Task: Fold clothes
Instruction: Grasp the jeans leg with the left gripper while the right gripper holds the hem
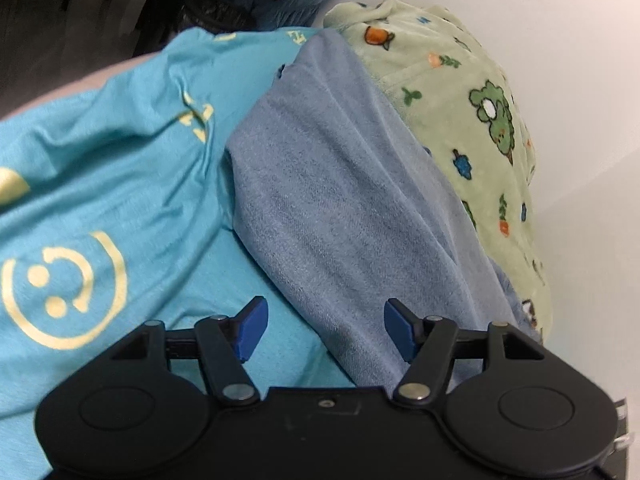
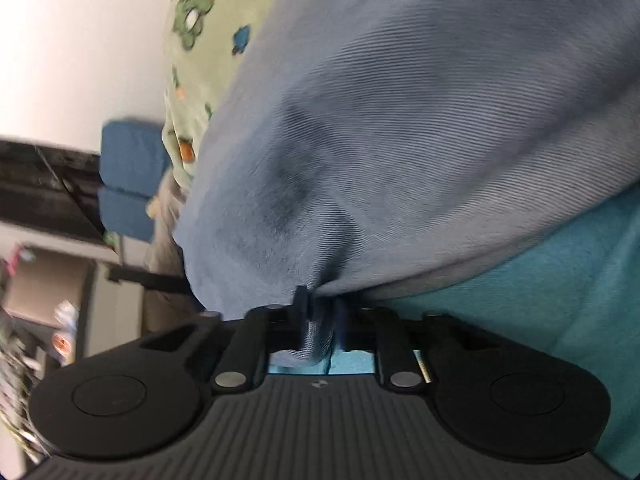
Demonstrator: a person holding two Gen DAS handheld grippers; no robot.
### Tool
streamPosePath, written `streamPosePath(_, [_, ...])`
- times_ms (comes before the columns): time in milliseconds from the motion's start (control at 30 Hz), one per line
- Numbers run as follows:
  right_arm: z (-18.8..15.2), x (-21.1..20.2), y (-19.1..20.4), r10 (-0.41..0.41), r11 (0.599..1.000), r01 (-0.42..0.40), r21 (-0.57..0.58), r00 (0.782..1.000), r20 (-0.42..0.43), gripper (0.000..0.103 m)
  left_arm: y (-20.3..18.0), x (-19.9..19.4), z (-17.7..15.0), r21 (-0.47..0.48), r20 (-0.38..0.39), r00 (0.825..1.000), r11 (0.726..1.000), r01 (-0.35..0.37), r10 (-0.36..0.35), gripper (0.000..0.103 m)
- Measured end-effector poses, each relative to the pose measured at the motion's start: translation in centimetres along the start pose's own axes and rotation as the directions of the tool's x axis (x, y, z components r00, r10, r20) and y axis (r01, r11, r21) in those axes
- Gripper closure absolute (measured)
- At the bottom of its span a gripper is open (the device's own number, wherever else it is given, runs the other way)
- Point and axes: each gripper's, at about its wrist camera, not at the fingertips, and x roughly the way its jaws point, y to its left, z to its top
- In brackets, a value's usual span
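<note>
Nearest my right lens, the right gripper (image 2: 320, 320) is clenched on a bunched fold of the blue-grey denim garment (image 2: 400, 120), the cloth pinched between its fingers and ballooning upward to fill most of that view. Under it I see the turquoise shirt (image 2: 560, 280) running off to the right edge. My left gripper (image 1: 326, 328) hangs released, its blue pads (image 1: 252, 326) spread wide with nothing between them, one over the turquoise shirt (image 1: 120, 168) and the other over the blue-grey denim garment (image 1: 340, 200). The denim lies as a long strip between the shirt and the green printed fleece (image 1: 472, 120), overlapping both. Past the fleece's far edge I have bare white tabletop (image 1: 560, 40) on the right; the table's left rim falls away to dark floor.
</note>
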Motion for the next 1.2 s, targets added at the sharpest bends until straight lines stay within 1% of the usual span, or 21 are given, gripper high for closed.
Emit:
streamPosePath(67, [0.1,-0.6,1.2,-0.003,0.999,0.003,-0.039,1.000,0.007,0.097,0.8,0.2,0.2,-0.055,-0.002,1.000,0.998,0.024,-0.024,0.042])
streamPosePath(100, [0.2,-1.0,1.8,0.011,0.999,-0.010,-0.047,1.000,0.013,0.097,1.1,0.3,0.3,-0.077,-0.003,1.000,0.997,0.029,-0.030,0.042])
streamPosePath(200, [0.6,-2.7,4.1,0.101,0.994,-0.099,-0.051,0.993,0.053,0.098,1.4,0.3,0.5,-0.113,-0.002,0.998,0.992,0.059,-0.060,0.042])
streamPosePath(267, [1.0,-4.3,5.4,0.160,0.987,-0.156,-0.047,0.983,0.092,0.098,0.9,0.3,0.5,-0.105,0.008,0.995,0.989,0.102,-0.102,0.042])
streamPosePath(333, [1.3,-5.8,6.3,0.210,0.978,-0.205,-0.047,0.969,0.129,0.098,0.4,0.7,0.4,-0.113,-0.002,0.986,0.979,0.168,-0.169,0.041])
streamPosePath(433, [1.9,-7.6,6.6,0.252,0.968,-0.247,-0.050,0.952,0.173,0.098,-0.2,1.6,0.2,-0.148,-0.002,0.970,0.959,0.241,-0.244,0.039])
streamPosePath(467, [2.1,-8.1,6.5,0.266,0.964,-0.262,-0.048,0.945,0.188,0.098,-0.3,2.0,0.1,-0.156,-0.001,0.968,0.956,0.250,-0.253,0.039])
streamPosePath(533, [2.4,-8.9,6.1,0.289,0.957,-0.287,-0.040,0.932,0.218,0.098,-0.5,2.9,0.0,-0.168,-0.009,0.966,0.953,0.253,-0.258,0.038])
streamPosePath(600, [2.8,-9.4,6.1,0.284,0.958,-0.283,-0.040,0.929,0.237,0.099,-1.0,3.7,-0.4,-0.140,-0.021,0.976,0.967,0.211,-0.216,0.038])
streamPosePath(633, [2.9,-9.6,6.1,0.280,0.959,-0.279,-0.042,0.928,0.246,0.099,-1.1,4.0,-0.8,-0.140,-0.023,0.977,0.968,0.206,-0.211,0.038])
streamPosePath(700, [3.0,-9.9,6.0,0.287,0.957,-0.286,-0.043,0.922,0.259,0.098,-1.2,4.9,-1.2,-0.166,-0.031,0.973,0.961,0.220,-0.228,0.038])
streamPosePath(767, [3.0,-10.1,6.1,0.301,0.953,-0.298,-0.051,0.916,0.264,0.099,-1.1,5.7,-1.2,-0.192,-0.028,0.971,0.954,0.229,-0.239,0.036])
streamPosePath(833, [3.0,-10.3,6.4,0.301,0.953,-0.291,-0.078,0.914,0.271,0.098,-0.7,6.4,-1.1,-0.216,-0.013,0.973,0.950,0.224,-0.233,0.030])
streamPosePath(867, [3.0,-10.4,6.5,0.302,0.953,-0.287,-0.093,0.912,0.277,0.098,-0.4,6.7,-0.9,-0.231,-0.007,0.972,0.946,0.226,-0.234,0.029])
streamPosePath(1033, [3.2,-10.6,7.2,0.301,0.952,-0.260,-0.162,0.895,0.330,0.098,0.8,7.3,0.1,-0.288,0.029,0.971,0.928,0.237,-0.239,0.030])
streamPosePath(1067, [3.3,-10.6,7.2,0.300,0.952,-0.257,-0.167,0.893,0.336,0.099,1.0,7.3,0.3,-0.300,0.040,0.971,0.924,0.236,-0.235,0.032])
streamPosePath(1100, [3.3,-10.6,7.2,0.298,0.952,-0.252,-0.172,0.891,0.343,0.099,1.2,7.3,0.6,-0.309,0.053,0.973,0.923,0.228,-0.223,0.039])
streamPosePath(1133, [3.2,-10.7,7.2,0.296,0.952,-0.248,-0.178,0.890,0.347,0.099,1.4,7.3,0.8,-0.318,0.065,0.975,0.922,0.221,-0.212,0.049])
streamPosePath(1167, [3.2,-10.7,7.2,0.294,0.952,-0.243,-0.185,0.890,0.348,0.099,1.7,7.3,1.1,-0.327,0.078,0.977,0.920,0.214,-0.200,0.055])
streamPosePath(1200, [3.2,-10.7,7.3,0.291,0.953,-0.236,-0.192,0.892,0.347,0.099,1.9,7.4,1.5,-0.342,0.082,0.977,0.915,0.214,-0.198,0.066])
